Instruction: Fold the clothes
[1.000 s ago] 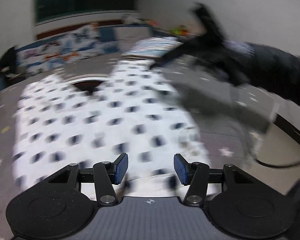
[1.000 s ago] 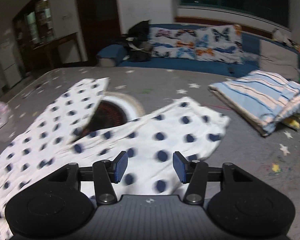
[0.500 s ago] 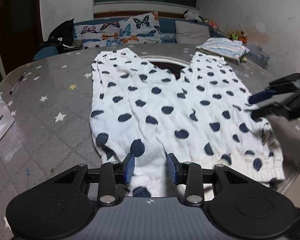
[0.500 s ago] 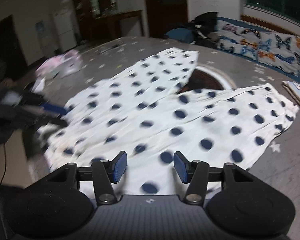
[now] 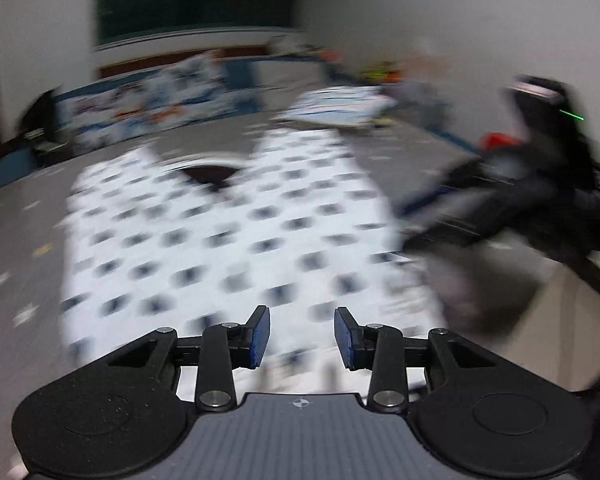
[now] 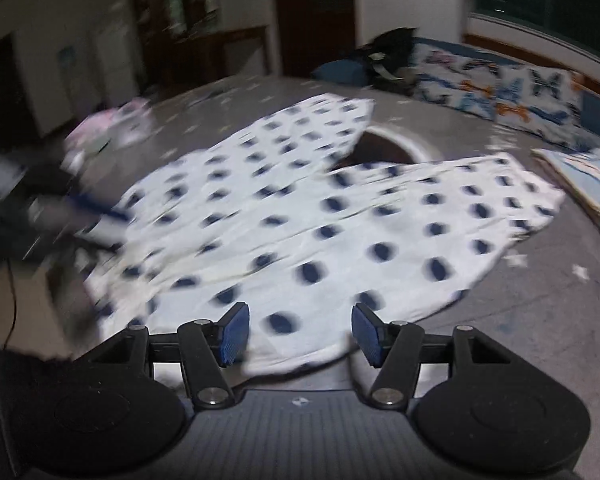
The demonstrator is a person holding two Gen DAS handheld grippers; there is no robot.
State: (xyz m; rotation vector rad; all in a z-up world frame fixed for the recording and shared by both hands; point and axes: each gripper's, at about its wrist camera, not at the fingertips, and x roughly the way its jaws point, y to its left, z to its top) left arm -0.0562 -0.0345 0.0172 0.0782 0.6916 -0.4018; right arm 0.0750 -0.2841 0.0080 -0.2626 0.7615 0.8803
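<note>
My left tool [image 5: 302, 338] and right tool [image 6: 300, 334], both spread and empty, hover at the waist end of the spotted trousers [image 6: 308, 216] lying flat on the counter [image 6: 540, 320]; the right has just widened, suggesting a grasp is coming.

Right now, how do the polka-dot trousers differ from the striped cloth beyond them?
The polka-dot trousers lie spread flat, legs splayed apart; the striped cloth sits folded in a stack. The trousers are white with dark dots; the cloth has blue stripes. The trousers cover far more surface. Both rest on the grey star-print table, neither held.
</note>
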